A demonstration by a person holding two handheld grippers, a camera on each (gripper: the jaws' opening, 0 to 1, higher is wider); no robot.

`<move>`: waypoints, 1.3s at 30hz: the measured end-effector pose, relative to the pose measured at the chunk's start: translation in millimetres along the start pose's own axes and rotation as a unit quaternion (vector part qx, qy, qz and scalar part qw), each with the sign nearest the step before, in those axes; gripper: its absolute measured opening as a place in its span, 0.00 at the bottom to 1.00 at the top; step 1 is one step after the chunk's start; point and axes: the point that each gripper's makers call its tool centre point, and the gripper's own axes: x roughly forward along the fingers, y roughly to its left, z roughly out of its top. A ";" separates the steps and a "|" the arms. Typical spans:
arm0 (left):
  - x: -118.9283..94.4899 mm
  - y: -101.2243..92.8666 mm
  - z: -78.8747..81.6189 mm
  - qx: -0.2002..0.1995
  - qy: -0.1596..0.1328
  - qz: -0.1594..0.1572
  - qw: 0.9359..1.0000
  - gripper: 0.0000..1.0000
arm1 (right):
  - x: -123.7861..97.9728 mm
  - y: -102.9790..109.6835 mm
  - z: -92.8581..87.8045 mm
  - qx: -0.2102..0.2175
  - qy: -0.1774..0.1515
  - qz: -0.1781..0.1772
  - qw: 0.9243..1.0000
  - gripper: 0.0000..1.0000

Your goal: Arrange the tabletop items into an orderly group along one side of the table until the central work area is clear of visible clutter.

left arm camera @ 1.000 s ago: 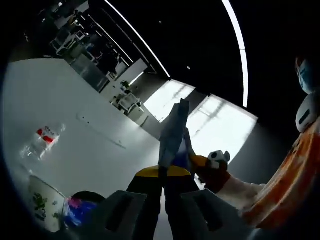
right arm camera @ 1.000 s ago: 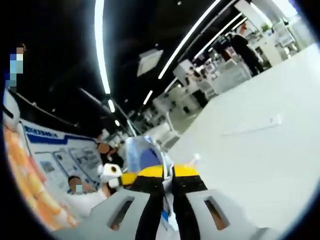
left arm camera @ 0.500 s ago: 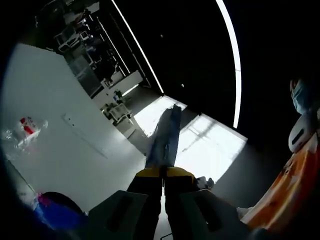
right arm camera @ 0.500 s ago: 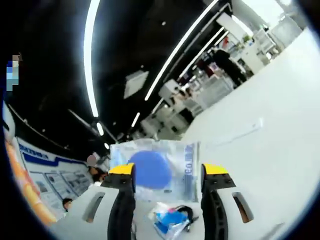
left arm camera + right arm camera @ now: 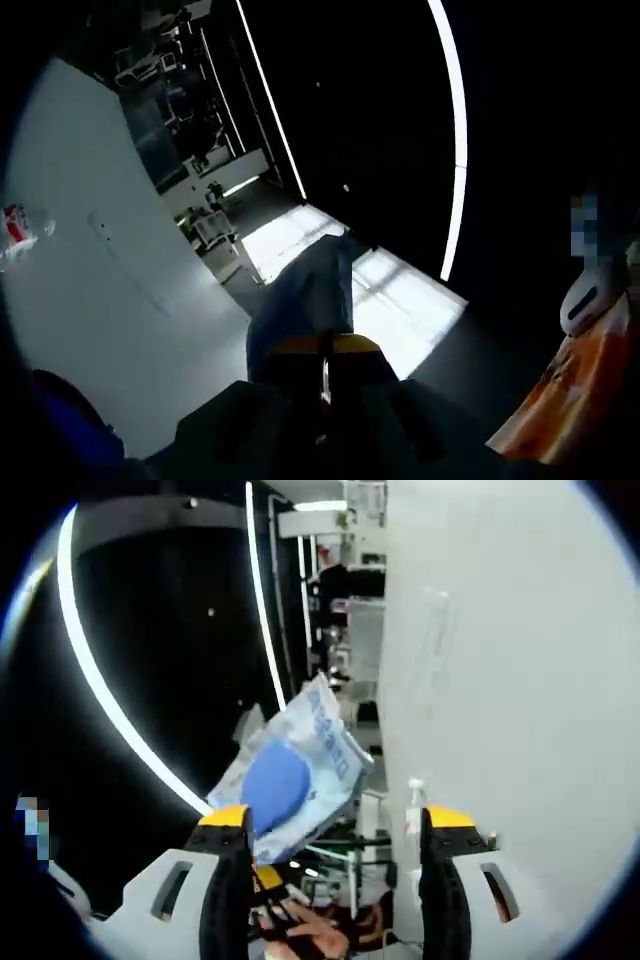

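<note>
The clear packet with a blue disc [image 5: 295, 770] rises from the left gripper [image 5: 322, 360], clenched on its lower edge, between the spread, empty jaws of the right gripper [image 5: 335, 825]; held so thinly above the white table [image 5: 520, 680], it could slip and drop

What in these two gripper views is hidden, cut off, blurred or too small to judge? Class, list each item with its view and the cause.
- Left gripper view: the blue packet is seen edge-on and dim; its print is unreadable.
- Left gripper view: the plastic bottle is cut off by the edge.
- Right gripper view: the packet's lower end is hidden behind the right gripper's jaw; its lettering is blurred.
- Right gripper view: the white table is overexposed; its marks cannot be read.
</note>
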 end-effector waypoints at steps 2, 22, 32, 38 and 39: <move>3.0 0.1 -5.0 -0.006 0.002 -0.002 1.000 0.00 | 5.4 1.0 8.8 -0.011 -0.024 0.001 1.000 0.53; 22.2 90.3 -49.7 -0.061 0.074 0.139 0.986 0.00 | -27.8 -18.2 71.0 -0.111 -0.086 -0.079 0.987 0.04; 59.5 132.4 -67.5 -0.033 0.146 0.189 0.971 0.00 | -22.5 -34.4 111.8 -0.161 -0.084 -0.110 0.977 0.00; 78.7 158.1 -78.4 -0.020 0.172 0.217 0.961 0.00 | -15.8 -62.8 138.5 -0.174 -0.074 -0.146 0.971 0.00; 80.0 162.2 -80.1 -0.020 0.176 0.222 0.959 0.00 | -14.9 -69.0 142.0 -0.176 -0.072 -0.154 0.970 0.00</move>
